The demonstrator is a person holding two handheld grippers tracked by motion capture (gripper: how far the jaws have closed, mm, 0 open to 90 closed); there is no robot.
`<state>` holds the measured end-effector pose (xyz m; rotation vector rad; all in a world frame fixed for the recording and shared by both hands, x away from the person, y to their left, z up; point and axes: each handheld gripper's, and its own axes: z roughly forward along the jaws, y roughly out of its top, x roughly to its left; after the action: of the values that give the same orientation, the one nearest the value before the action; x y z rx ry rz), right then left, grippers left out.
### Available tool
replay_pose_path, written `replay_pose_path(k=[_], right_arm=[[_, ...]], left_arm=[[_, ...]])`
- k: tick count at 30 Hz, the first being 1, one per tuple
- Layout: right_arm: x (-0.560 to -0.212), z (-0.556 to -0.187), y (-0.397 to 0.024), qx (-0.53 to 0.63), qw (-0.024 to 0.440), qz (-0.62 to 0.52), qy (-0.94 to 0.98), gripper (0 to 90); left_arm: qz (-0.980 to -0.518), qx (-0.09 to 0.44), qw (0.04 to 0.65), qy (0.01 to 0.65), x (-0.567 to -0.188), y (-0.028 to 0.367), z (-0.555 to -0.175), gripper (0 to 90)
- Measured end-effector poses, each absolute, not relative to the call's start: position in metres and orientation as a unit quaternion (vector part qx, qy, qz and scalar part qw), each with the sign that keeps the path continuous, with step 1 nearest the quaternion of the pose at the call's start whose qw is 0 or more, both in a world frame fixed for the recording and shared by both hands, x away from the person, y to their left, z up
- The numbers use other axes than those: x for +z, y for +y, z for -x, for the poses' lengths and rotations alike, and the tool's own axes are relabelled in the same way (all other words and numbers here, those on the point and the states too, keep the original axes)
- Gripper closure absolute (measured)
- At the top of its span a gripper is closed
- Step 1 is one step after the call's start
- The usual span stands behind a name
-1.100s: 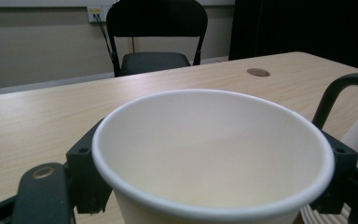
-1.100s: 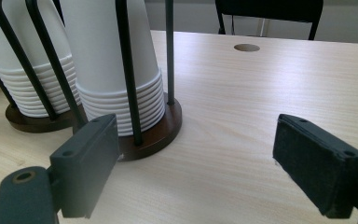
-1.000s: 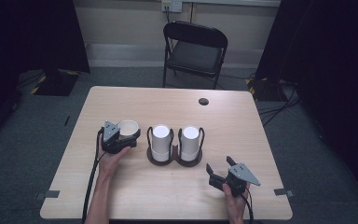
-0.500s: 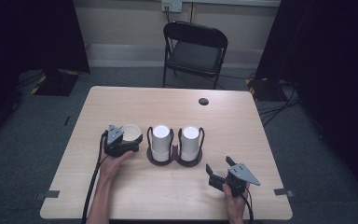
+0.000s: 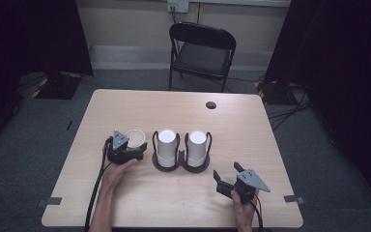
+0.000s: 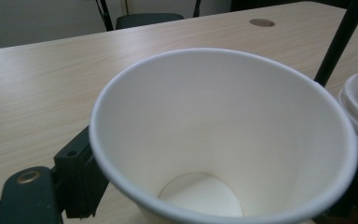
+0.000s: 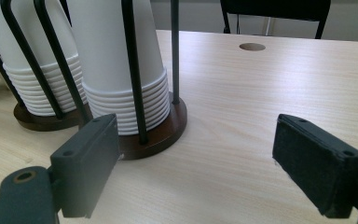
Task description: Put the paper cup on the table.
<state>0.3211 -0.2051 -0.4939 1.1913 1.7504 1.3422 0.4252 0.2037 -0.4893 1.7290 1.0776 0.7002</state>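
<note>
Item: single paper cup (image 5: 135,137), white, open end up, at the left-centre of the wooden table (image 5: 251,130), just left of the cup holder (image 5: 181,164).

Held by: left gripper (image 5: 125,152), jaws clasped on the cup's wall; a black jaw presses its left side in the left gripper view (image 6: 81,175). Whether the cup's base touches the table cannot be told.

Handling, by judgement: very light, thin-walled, easily crushed; likely slips if squeezed weakly and buckles if squeezed hard. Best taken low on the wall or just under the rolled rim, where the paper is stiffest.

Adjacent: two inverted cup stacks (image 5: 167,145), (image 5: 197,145) in wire hoops on dark round bases.

Right gripper (image 5: 232,183): near right, jaws spread wide, holding nothing.

View notes: the left gripper view shows the cup's bare interior; the right gripper view shows the layered rims (image 7: 126,100) of the stacks; the high view gives the layout, plus a folding chair (image 5: 200,53) beyond the far edge.
</note>
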Motion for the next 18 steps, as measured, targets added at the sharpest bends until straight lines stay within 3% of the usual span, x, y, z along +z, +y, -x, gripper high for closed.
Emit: replay_pose_path(k=[18], right_arm=[[-0.494, -0.321, -0.205, 0.509, 0.313, -0.452, 0.663, 14.3]], left_arm=[[-0.708, 0.289, 0.475, 0.436, -0.489, 0.213, -0.393, 15.6]])
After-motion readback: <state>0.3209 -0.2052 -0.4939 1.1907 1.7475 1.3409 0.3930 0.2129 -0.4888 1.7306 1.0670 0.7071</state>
